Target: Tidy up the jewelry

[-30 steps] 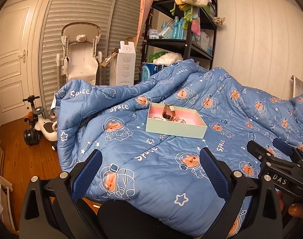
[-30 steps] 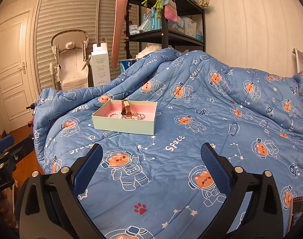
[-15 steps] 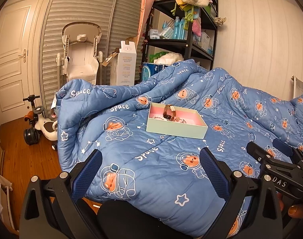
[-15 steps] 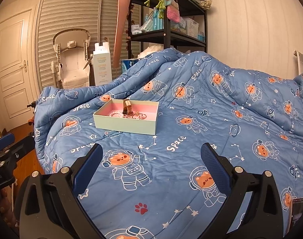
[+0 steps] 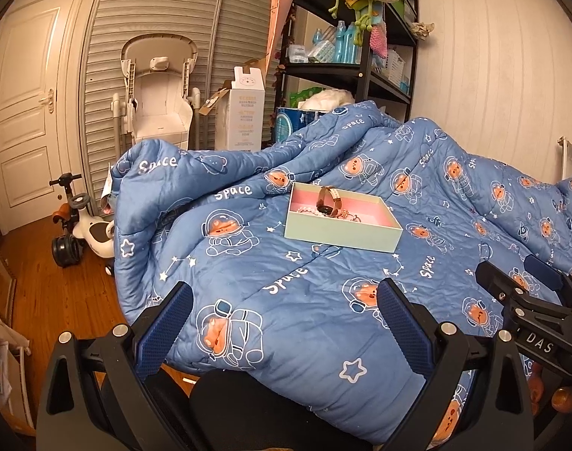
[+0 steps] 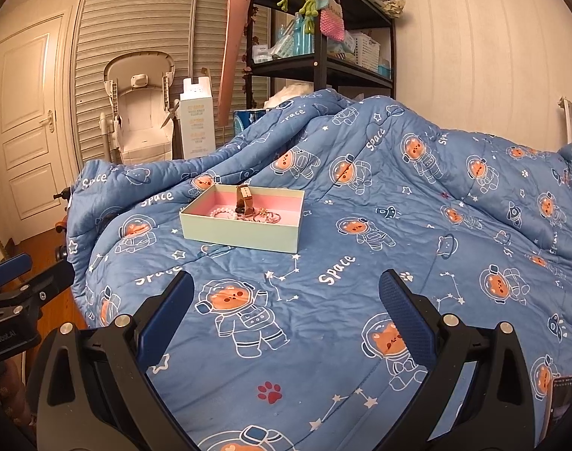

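A mint box (image 6: pixel 240 231) of jewelry sat on the blue quilt (image 6: pixel 398 203), well ahead of both empty, wide-open hand-held grippers (image 5: pixel 282 323) (image 6: pixel 286 312). Its upright watch (image 6: pixel 243 203) looked light and stiff, probably best pinched across the strap; the pearl bracelet (image 6: pixel 222 212) beside it seemed limp and slippery.

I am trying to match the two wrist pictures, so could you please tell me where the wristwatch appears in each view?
Left wrist view: the wristwatch stands on edge in the pink-lined box, just above centre, right of the middle.
Right wrist view: the wristwatch is in the same box, left of centre.
Shared landmark: the black shelf unit behind the blue quilt.
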Available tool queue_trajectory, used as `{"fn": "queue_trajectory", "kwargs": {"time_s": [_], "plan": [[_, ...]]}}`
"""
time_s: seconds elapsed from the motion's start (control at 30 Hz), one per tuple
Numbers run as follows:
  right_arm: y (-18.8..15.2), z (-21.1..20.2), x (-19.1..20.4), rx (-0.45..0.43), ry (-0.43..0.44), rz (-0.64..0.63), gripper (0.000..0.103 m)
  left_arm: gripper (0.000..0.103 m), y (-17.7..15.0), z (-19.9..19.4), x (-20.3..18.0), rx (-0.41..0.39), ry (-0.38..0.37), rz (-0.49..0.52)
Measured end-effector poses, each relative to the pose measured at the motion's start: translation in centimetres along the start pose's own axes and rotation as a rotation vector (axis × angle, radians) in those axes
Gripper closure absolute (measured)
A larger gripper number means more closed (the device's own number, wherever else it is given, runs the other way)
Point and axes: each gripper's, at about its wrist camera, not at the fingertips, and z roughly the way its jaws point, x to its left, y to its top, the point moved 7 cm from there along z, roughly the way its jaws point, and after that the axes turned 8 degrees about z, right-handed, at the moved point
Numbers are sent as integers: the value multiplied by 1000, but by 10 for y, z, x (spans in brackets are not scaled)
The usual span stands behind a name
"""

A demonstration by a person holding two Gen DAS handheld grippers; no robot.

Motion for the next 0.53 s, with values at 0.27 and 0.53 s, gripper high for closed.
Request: {"fn": "queue_trajectory", "kwargs": {"time_s": [0.27,0.53], "plan": [[0,0,0,0,7,5,6,7,2,0,0,-5,1,2],[-1,1,1,4,7,2,6,7,2,4,0,16,1,5]]}}
